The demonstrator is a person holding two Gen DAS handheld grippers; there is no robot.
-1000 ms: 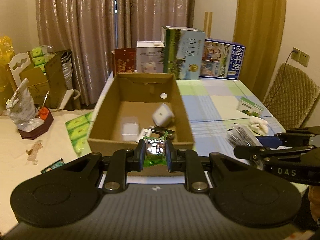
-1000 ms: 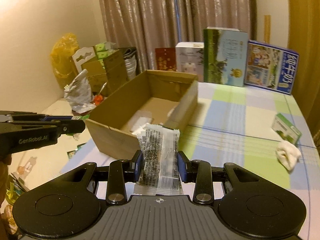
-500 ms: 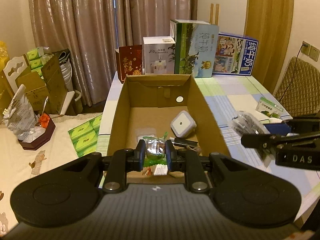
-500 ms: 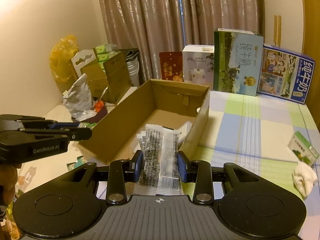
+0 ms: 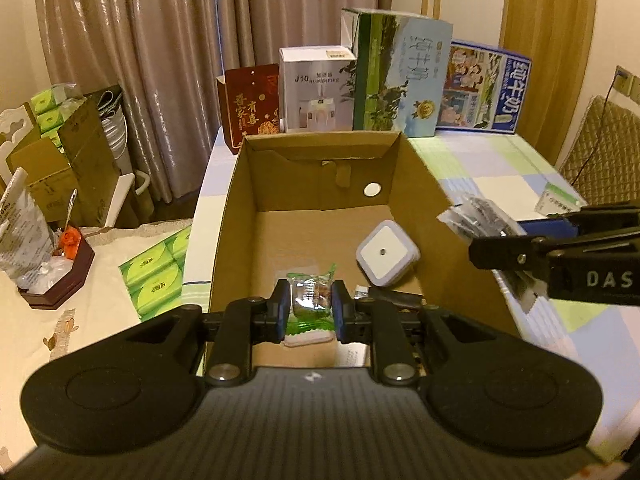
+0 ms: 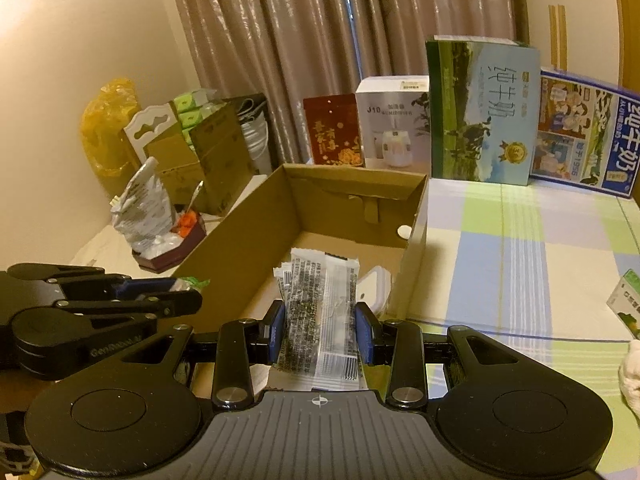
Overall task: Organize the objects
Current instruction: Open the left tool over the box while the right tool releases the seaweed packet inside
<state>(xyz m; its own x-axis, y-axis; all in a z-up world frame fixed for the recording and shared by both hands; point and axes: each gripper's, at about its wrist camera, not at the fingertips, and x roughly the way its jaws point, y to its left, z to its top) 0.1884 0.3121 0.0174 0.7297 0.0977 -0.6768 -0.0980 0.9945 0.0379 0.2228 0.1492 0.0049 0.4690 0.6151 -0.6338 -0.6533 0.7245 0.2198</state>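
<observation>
Ahead of both tools sits an open cardboard box (image 5: 320,216) on the checked desk (image 6: 520,248); beyond its far wall four cartons stand in a row: a red one (image 5: 252,108), a white humidifier box (image 5: 316,88), a tall green milk carton (image 5: 400,76) and a blue milk carton (image 5: 484,88); nothing stands between either tool and the box opening. Inside the box, ahead and right of the left tool (image 5: 310,306), lies one white square device (image 5: 386,252), tilted against the right wall, with a dark flat item just before it; one white round sticker (image 5: 372,189) shows on the far wall. To the right of the right tool (image 6: 320,326), on the desk, lie one small green-and-white packet (image 6: 626,304) and a white crumpled thing (image 6: 632,372) at the picture's edge. The left tool is closed narrowly on one small green-edged snack packet (image 5: 310,294), held above the near end of the box; the right tool, somewhat wider, grips one clear printed sachet (image 6: 320,320) upright over the box's near right corner.
</observation>
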